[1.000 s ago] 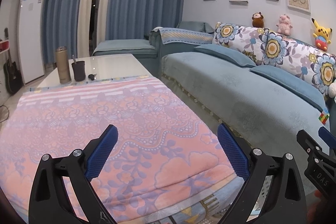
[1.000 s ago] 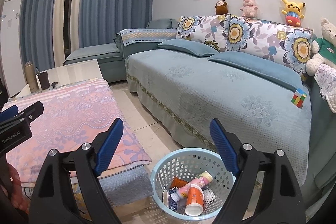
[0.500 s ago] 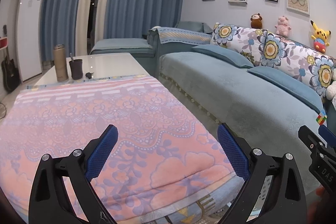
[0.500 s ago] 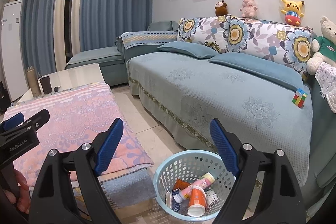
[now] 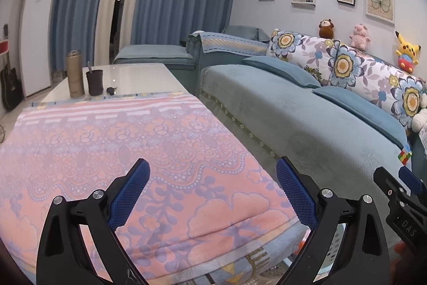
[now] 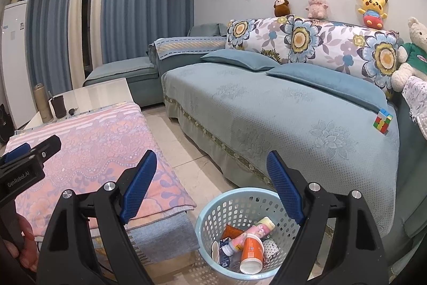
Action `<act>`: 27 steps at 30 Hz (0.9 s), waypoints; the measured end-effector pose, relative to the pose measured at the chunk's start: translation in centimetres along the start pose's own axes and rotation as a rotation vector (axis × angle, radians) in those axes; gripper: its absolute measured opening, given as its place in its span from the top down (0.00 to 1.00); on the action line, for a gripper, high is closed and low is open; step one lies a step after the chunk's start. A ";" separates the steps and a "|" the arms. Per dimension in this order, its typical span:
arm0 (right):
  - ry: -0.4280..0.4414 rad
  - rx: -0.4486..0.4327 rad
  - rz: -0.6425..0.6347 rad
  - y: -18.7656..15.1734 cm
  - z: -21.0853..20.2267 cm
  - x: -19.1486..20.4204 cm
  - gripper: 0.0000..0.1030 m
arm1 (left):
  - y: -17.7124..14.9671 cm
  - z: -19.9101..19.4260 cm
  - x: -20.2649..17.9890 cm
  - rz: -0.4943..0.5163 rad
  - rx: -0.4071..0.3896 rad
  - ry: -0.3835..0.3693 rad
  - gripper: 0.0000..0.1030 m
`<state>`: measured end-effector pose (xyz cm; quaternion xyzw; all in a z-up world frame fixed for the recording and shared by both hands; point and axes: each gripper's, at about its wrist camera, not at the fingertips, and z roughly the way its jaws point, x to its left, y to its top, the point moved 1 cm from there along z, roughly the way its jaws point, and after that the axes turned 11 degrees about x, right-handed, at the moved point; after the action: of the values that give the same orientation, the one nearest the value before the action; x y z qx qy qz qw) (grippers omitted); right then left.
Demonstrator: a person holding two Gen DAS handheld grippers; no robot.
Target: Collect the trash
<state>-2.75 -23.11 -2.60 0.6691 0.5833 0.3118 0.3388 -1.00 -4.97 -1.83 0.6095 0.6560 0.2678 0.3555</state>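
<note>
Pale blue plastic, full of holes: that's the basket (image 6: 213, 215) sitting on the tiled floor (image 6: 192, 167) at the near end of the room, tucked between the corner of the low table and the front edge of the sofa (image 6: 280, 124). The trash is already inside it, an orange-and-white cup (image 6: 250, 253) lying on its side on top, a pink-labelled bottle (image 6: 253, 230) under it, plus a few other wrappers I can't really make out. The right gripper (image 6: 210, 179) hangs right above the basket with its blue pads spread wide and nothing between them. The left gripper (image 5: 212, 188) is over to the left, above the near end of the pink floral cloth (image 5: 120, 151) that covers the table, and its fingers are wide apart too, holding nothing. At the far end of the table, on the bare glossy part, there's a tan thermos (image 5: 75, 74), a dark cup (image 5: 94, 83) just right of it and some small dark thing right of that, can't tell what. Plush toys sit along the top of the sofa back, including a yellow one (image 6: 371, 8), and a colourful puzzle cube (image 6: 383, 122) rests on the seat near the right end.
</note>
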 end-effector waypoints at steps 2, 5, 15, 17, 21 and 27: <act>0.002 0.003 0.001 0.0 0.1 0.1 0.22 | 0.0 0.0 0.0 -0.004 0.001 0.003 0.10; 0.017 0.019 0.010 0.0 0.4 -0.1 0.22 | 0.0 0.2 0.1 -0.011 0.008 0.006 0.10; 0.019 0.033 0.015 -0.2 0.8 -0.3 0.22 | 0.0 0.1 -0.1 -0.002 0.009 0.019 0.10; 0.018 0.032 0.014 -0.1 0.8 -0.3 0.22 | 0.0 0.1 -0.1 -0.003 0.010 0.018 0.10; 0.021 0.034 0.014 -0.1 0.8 -0.4 0.22 | 0.0 0.2 -0.1 -0.004 0.014 0.019 0.10; 0.029 0.028 0.015 -0.3 0.8 -0.1 0.22 | 0.1 0.3 -0.3 0.013 0.010 0.025 0.10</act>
<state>-2.32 -23.30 -3.30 0.6735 0.5874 0.3159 0.3188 -0.73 -5.24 -1.89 0.6123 0.6577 0.2742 0.3425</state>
